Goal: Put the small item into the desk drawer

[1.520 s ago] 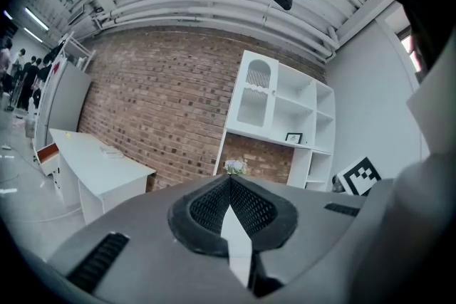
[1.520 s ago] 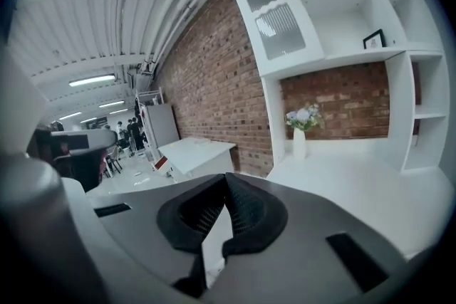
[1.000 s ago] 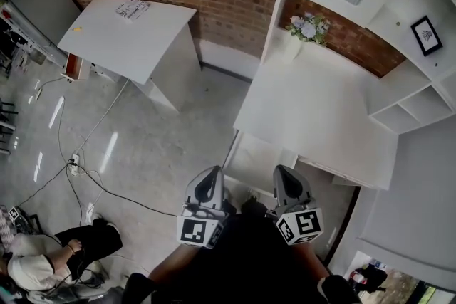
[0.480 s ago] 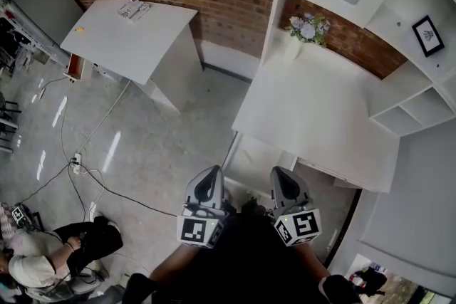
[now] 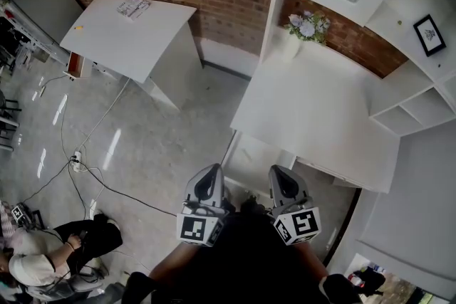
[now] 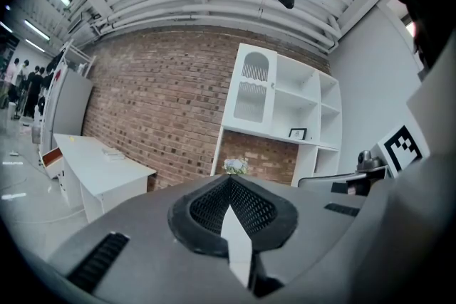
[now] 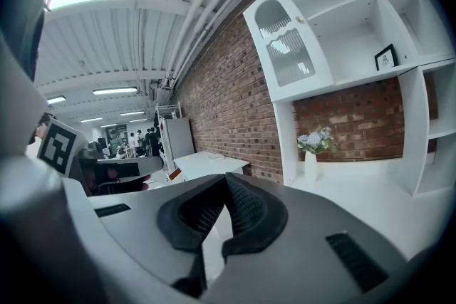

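The white desk (image 5: 320, 110) with its shelf unit stands ahead and to the right in the head view. A lower white panel (image 5: 258, 156) juts out below the desk's near left edge; I cannot tell whether it is the drawer. No small item shows in any view. My left gripper (image 5: 211, 170) and right gripper (image 5: 278, 170) are held side by side close to my body, short of the desk. The left gripper (image 6: 229, 179) has its jaws together at the tips. The right gripper (image 7: 225, 176) is also shut, and I see nothing between its jaws.
A vase of flowers (image 5: 305, 26) stands at the desk's far edge, and a framed picture (image 5: 426, 34) sits on a shelf. A second white table (image 5: 128, 32) is at the upper left. A person (image 5: 43, 263) sits on the floor at lower left, beside cables (image 5: 78, 167).
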The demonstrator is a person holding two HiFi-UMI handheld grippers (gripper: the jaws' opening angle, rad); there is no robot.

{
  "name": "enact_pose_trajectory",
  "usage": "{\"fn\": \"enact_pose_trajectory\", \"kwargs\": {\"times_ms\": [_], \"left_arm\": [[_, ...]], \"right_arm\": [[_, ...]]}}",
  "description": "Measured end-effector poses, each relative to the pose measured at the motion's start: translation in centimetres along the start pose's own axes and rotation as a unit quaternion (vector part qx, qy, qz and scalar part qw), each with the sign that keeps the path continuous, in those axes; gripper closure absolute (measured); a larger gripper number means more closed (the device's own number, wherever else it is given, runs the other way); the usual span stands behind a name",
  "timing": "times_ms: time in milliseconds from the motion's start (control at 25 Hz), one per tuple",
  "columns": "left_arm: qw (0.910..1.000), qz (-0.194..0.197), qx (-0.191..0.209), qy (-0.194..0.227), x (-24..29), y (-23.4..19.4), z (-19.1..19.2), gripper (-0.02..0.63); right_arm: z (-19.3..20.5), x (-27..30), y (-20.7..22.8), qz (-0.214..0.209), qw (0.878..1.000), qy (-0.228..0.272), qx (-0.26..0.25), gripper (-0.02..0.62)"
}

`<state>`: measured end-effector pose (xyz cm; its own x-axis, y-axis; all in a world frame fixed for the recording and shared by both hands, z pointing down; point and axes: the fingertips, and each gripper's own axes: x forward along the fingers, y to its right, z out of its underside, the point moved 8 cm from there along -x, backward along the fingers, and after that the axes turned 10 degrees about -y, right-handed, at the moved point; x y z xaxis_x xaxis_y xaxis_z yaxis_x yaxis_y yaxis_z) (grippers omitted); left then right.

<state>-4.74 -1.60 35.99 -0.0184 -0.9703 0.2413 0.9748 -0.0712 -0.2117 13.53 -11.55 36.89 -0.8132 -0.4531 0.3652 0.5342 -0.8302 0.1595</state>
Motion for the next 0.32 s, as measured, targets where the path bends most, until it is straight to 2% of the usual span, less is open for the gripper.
{"fn": "enact_pose_trajectory", "kwargs": {"times_ms": [320], "left_arm": [[0.9998,-0.008,-0.013,-0.015,0.19,0.01,0.01,0.583]], "right_arm": [[-0.33,0.23,0.36,0.004,1.000,-0.001,0.000,0.581]]}}
